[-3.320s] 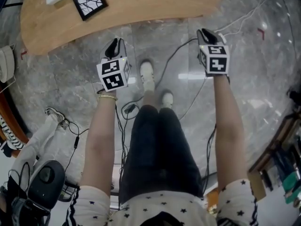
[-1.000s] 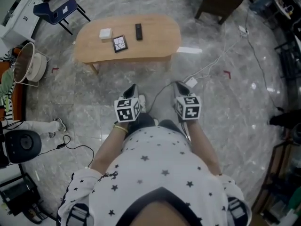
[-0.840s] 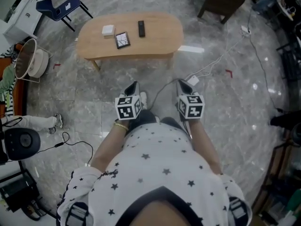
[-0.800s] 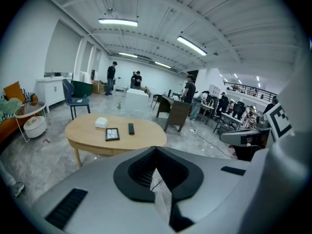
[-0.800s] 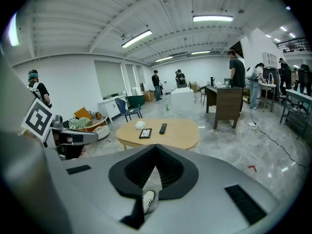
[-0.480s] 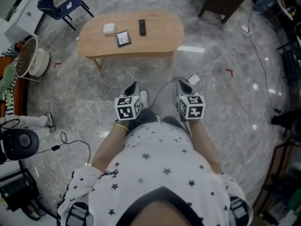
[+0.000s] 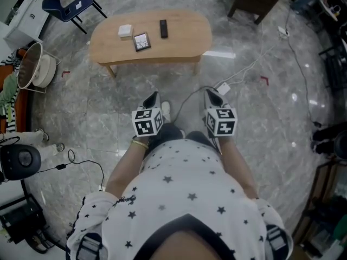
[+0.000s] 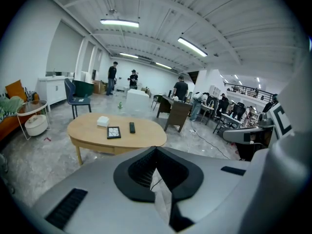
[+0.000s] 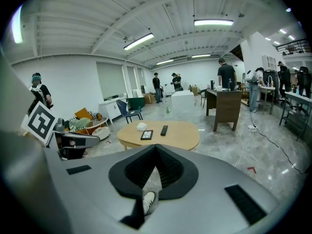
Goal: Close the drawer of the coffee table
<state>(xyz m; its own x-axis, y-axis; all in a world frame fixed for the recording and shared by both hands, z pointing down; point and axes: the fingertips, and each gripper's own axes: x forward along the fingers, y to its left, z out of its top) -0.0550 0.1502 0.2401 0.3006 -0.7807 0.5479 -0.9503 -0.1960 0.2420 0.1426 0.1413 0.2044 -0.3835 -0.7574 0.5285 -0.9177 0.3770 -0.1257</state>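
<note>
Light wood oval coffee table, drawer looks pushed in flush I think, left gripper and right gripper both pinched shut, empty.

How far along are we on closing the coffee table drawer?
Done, apparently: no drawer juts from the coffee table; its front edge looks flush. In hand: nothing, the left gripper and right gripper are shut, empty, well short of the table. Left: nothing I can see.
</note>
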